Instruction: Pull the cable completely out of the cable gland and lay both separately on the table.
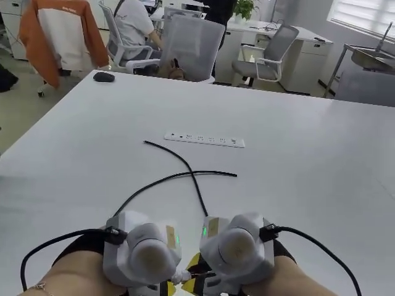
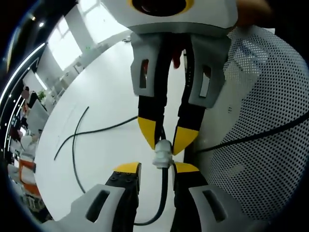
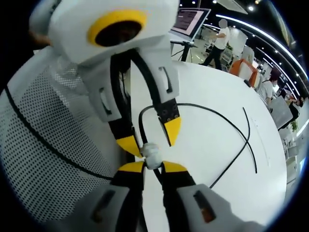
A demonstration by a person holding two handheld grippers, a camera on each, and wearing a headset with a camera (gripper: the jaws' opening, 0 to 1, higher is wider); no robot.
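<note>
A small white cable gland [image 2: 162, 153] [image 3: 151, 156] hangs between the two grippers, close to my body at the table's near edge. My right gripper [image 3: 152, 167] is shut on the gland. Facing it tip to tip, my left gripper [image 2: 157, 168] is open, and the black cable [image 2: 164, 188] runs out of the gland between its jaws without being pinched. The rest of the cable [image 1: 191, 176] lies on the white table [image 1: 308, 166] in two strands that cross each other. In the head view both white gripper bodies sit side by side at the bottom.
A white power strip [image 1: 204, 140] lies flat beyond the cable. At the far left edge of the table is a dark mouse [image 1: 103, 76]. Office chairs [image 1: 191, 46] and a seated person are past the table. Black leads trail from each gripper.
</note>
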